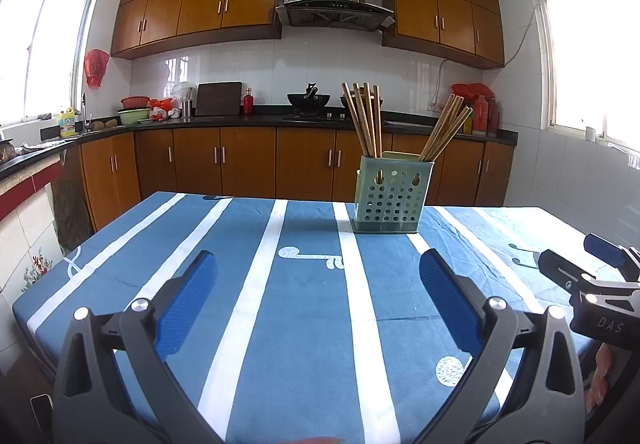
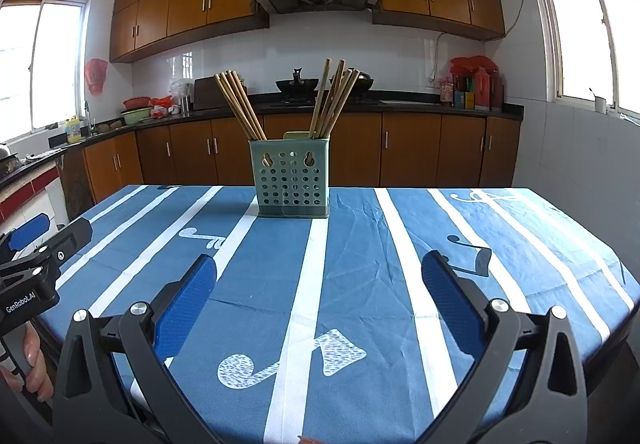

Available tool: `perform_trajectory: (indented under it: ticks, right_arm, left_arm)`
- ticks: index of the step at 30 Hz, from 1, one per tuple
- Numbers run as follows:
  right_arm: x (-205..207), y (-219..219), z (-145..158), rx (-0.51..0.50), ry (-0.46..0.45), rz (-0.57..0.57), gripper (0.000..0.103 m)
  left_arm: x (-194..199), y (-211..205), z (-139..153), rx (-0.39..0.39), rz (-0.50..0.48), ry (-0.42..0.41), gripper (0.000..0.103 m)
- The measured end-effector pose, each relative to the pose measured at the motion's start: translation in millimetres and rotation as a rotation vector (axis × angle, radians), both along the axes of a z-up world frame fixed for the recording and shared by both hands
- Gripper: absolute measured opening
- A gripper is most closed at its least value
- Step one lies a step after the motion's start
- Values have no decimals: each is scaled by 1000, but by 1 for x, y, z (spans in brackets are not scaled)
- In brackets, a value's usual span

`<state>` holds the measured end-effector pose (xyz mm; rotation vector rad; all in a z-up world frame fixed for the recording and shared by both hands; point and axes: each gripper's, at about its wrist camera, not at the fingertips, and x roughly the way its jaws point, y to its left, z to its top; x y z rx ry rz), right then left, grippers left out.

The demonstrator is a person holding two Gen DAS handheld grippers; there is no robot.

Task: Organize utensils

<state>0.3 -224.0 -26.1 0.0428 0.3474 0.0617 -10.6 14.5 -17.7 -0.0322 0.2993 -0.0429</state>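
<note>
Left wrist view: left tool [image 1: 318, 286] spread wide, empty, above the worktop [image 1: 304, 324]. Right tool [image 2: 319, 284] likewise spread, holding nothing. Chopsticks [image 2: 240, 104] stand in two bundles in the green holder [image 2: 290, 180] at the far edge, well apart from both tools. Advise approaching high and pinching one bundle mid-shaft. Holder interior and dividers hidden.

Each handheld gripper, left gripper [image 1: 318, 276] and right gripper [image 2: 319, 280], has black angular plastic fingers faced with ribbed blue pads [image 1: 188, 300], silver round screws [image 2: 138, 308] at the pivots, and white lettering on its body.
</note>
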Motion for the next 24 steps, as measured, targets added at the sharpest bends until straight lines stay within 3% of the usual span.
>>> perform_trajectory:
  ticks: [24]
  right_arm:
    - [0, -1, -1, 7, 4, -1, 101]
  left_arm:
    - [0, -1, -1, 2, -2, 2, 99]
